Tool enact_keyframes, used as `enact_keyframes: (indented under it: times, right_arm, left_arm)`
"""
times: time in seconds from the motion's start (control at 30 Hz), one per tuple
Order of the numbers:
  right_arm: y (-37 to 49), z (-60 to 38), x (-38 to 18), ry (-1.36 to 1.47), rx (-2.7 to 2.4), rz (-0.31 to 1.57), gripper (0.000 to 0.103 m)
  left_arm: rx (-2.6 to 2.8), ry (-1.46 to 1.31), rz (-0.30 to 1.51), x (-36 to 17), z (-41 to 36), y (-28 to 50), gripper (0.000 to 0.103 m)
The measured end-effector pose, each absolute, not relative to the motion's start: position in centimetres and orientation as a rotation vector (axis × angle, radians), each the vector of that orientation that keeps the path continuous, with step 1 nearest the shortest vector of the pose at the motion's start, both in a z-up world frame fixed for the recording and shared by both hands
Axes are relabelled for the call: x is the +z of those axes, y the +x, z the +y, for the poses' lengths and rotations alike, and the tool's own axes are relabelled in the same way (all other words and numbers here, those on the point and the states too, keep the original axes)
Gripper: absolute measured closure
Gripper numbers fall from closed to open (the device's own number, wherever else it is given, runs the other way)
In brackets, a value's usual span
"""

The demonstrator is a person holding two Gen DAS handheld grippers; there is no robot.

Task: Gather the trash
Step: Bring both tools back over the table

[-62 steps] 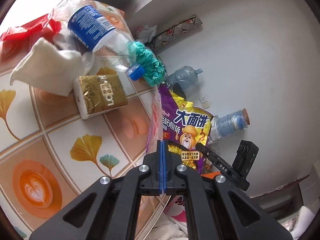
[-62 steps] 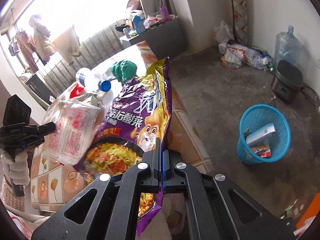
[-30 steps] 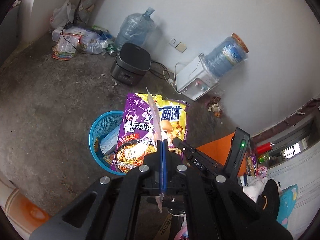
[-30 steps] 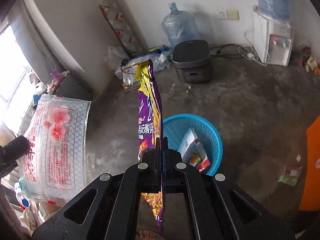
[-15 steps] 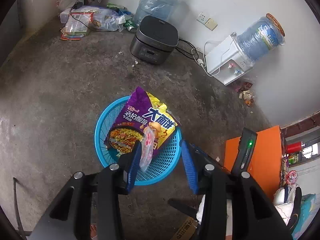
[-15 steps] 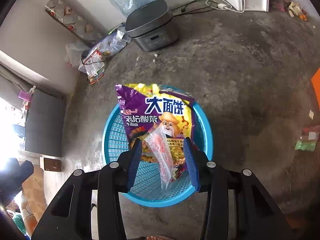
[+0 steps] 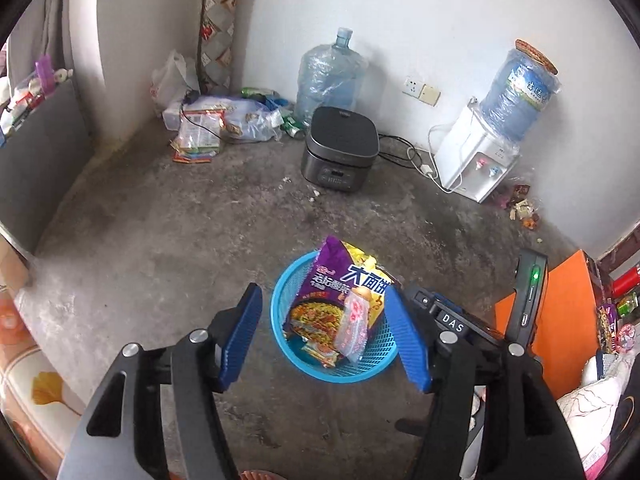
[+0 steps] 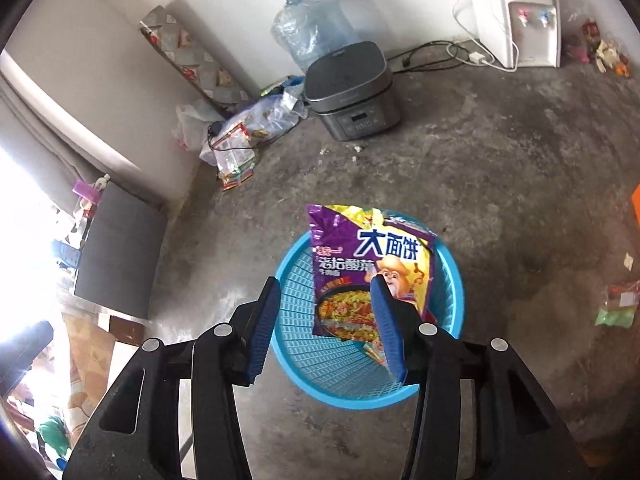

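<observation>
- Below both grippers, on the bare floor: blue basket (image 7: 282,334), holding the purple noodle bag (image 7: 340,292) and the clear red-print packet (image 7: 354,326).
- Left gripper (image 7: 326,338): jaws opening, nothing between the pads — basket and both wrappers seen through the gap, well below.
- Right gripper (image 8: 326,326): jaws opening too, empty; right pad only overlaps the noodle bag (image 8: 368,268) in view, no pinch on it.
- Noodle bag: propped on end, long axis running from the basket floor up past the far rim (image 8: 444,240) — top corner sticks out above the rim.
- Packet: leaning against the bag's front face, lower, inside the basket wall.
- Both loads judged delivered; this drop looks finished.
- Remaining litter in view: wrappers heap (image 7: 200,136) by the far wall to the left, scraps (image 8: 618,304) on the floor to the right.
- Heap lies toward the left hand's side, scraps toward the right hand's — likely split for the next pickup.
- Risk: tall bag may tip out over the rim if the basket gets nudged.
</observation>
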State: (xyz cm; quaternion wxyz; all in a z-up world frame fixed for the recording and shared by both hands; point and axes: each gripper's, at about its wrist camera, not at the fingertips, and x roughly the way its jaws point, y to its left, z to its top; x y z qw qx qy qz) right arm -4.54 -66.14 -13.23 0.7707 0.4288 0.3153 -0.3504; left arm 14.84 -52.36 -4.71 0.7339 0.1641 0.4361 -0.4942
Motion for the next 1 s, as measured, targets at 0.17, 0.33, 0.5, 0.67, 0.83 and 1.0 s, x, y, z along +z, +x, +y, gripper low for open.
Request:
enact_keyframes:
  times: [0.17,0.33,0.5,0.67,0.83,1.0]
  right_arm:
    - [-3.9,-64.2,-10.3,0.839,-0.748,0.65,0.052]
    - [-4.2,-62.3,-9.1,0.812,-0.751,0.63,0.05]
    - [-4.7,-60.0,-7.9,0.814,-0.756,0.607,0.046]
    - [-3.3,-56.8,-5.5,0.717,-0.73,0.623,0.037]
    - [-1.1,-51.6,-1.2,0.538,-0.638,0.603,0.026]
    - [1.4,-45.9,2.4,0.387,-0.503,0.588,0.018]
  left_arm:
    - [-1.006,0.386,0.822,-0.8,-46.9,15.3,0.027]
    - [-0.885,0.404,0.748,1.7,-39.7,16.5,0.024]
    - [-0.739,0.324,0.635,5.1,-29.1,17.8,0.024]
    - [-0.566,0.208,0.603,7.1,-16.7,17.6,0.021]
    - [-0.453,0.14,0.629,7.0,-7.9,16.4,0.02]
    - [-0.408,0.081,0.641,6.5,-3.4,16.4,0.02]
